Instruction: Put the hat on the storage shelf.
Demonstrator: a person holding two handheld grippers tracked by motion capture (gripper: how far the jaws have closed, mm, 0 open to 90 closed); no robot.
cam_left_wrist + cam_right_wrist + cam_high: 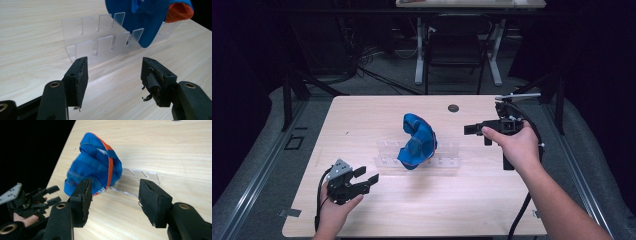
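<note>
A blue cloth pouch (418, 140) with an orange band stands bunched and curved in the clear slotted rack (447, 152) at the table's (362, 115) middle, its length running away from the person. The left gripper (366, 178), near the front left, aims at the rack with jaws apart and empty. The right gripper (472, 129), raised at right, points leftward, jaws spread.

blue cloth (147, 17): top cut by frame edge | clear rack (447, 152): middle hidden behind cloth
</note>
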